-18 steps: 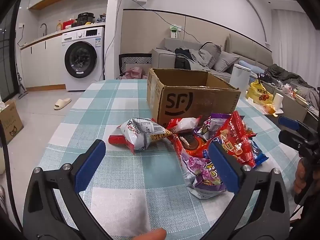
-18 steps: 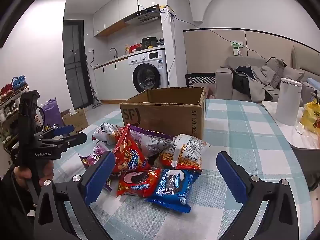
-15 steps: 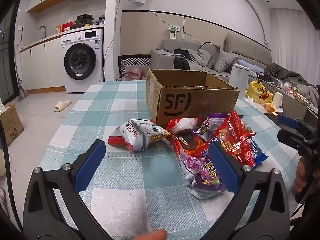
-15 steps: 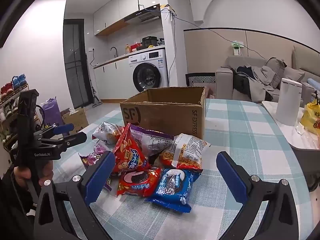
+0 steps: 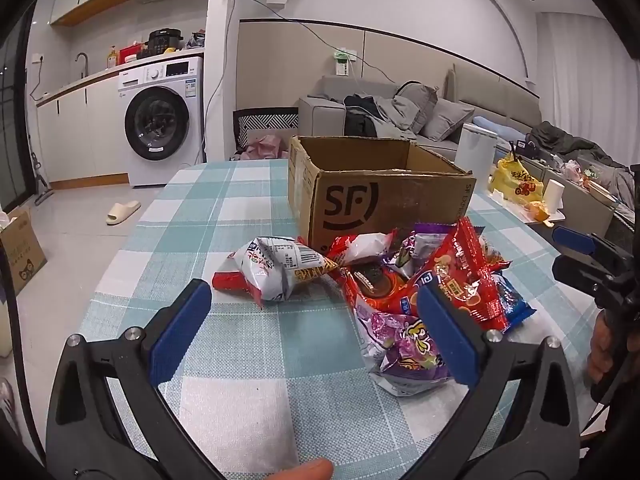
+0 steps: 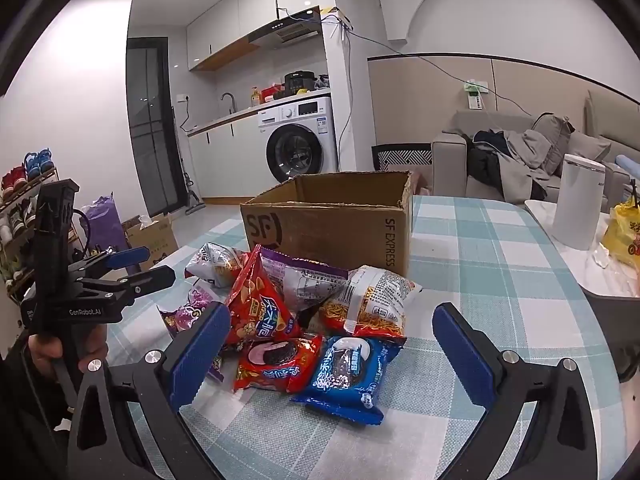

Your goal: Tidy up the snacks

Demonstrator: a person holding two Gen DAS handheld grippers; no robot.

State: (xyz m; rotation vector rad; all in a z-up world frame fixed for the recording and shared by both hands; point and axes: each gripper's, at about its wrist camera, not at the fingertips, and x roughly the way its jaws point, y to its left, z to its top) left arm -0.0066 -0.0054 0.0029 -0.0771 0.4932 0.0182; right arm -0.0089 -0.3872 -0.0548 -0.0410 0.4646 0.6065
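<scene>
- Left gripper [image 5: 316,328]: tilted downward over the checked tablecloth [image 5: 248,344], jaws spread wide, nothing between the blue pads [image 5: 180,328]; bare cloth lies in the gap
- Right gripper [image 6: 332,348]: tilted downward, jaws spread wide, nothing gripped; the blue cookie pack [image 6: 344,376] and red cookie pack [image 6: 276,360] lie on the table beyond the gap, untouched
- Snack pile [image 6: 296,312]: rests on the tablecloth just in front of the open cardboard box [image 6: 332,220], some packs touching its front wall; a white-and-red pack [image 5: 276,268] lies slightly apart on the pile's left in the left wrist view
- Each gripper shows in the other's view at the frame edge, held by a hand [image 6: 60,348] around its black handle
- Hidden or cut off: the box interior cannot be seen from either view; the left gripper's right pad covers part of the purple pack [image 5: 404,348]; lower packs in the pile are overlapped and hard to tell apart; a fingertip [image 5: 308,470] is cut off by the bottom edge; printed text on the packs is too small to read
</scene>
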